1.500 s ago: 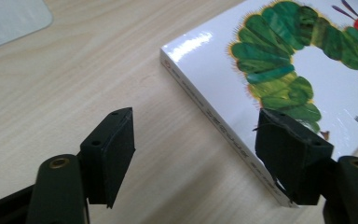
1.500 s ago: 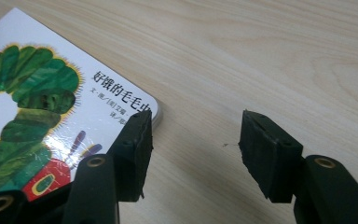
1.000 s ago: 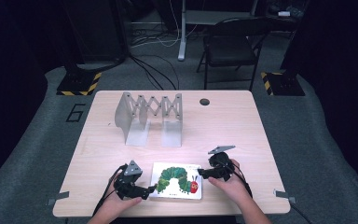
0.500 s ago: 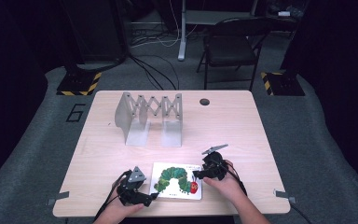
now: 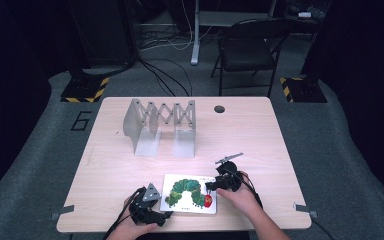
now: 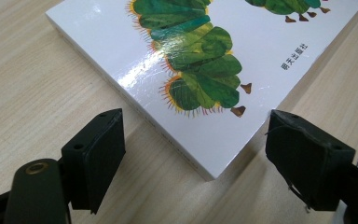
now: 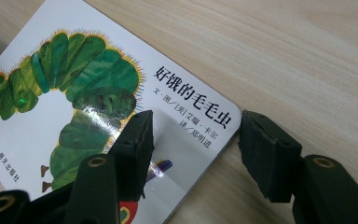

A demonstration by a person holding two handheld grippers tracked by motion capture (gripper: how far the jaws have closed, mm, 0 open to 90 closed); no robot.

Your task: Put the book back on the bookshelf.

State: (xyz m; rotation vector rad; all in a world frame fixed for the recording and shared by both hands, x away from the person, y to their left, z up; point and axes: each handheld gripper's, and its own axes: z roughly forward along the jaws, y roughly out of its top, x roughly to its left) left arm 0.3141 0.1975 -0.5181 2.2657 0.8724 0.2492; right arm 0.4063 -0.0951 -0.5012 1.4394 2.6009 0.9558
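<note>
Book [image 6: 205, 70] far end: cut off by the top edge in the left gripper view.
Book lower cover: hidden behind the right gripper [image 7: 193, 154] near jaw, cut off at the bottom edge.
Person's forearms [image 5: 260, 220]: cut off at the bottom edge, high view.
Small title text [image 5: 207, 178]: too small to read, high view.

desk [image 5: 130, 165]: light wood, round hole [image 5: 219, 109] near far edge | grey accordion-style rack [image 5: 161, 126]: upright on far-left part of desk | black folding chair [image 5: 244, 50]: on floor beyond desk | cables [image 5: 167, 75]: trailing on grey floor | yellow-black striped blocks [image 5: 85, 90]: on floor, flanking far corners | number 6 [image 5: 81, 120]: on floor, left of desk
</note>
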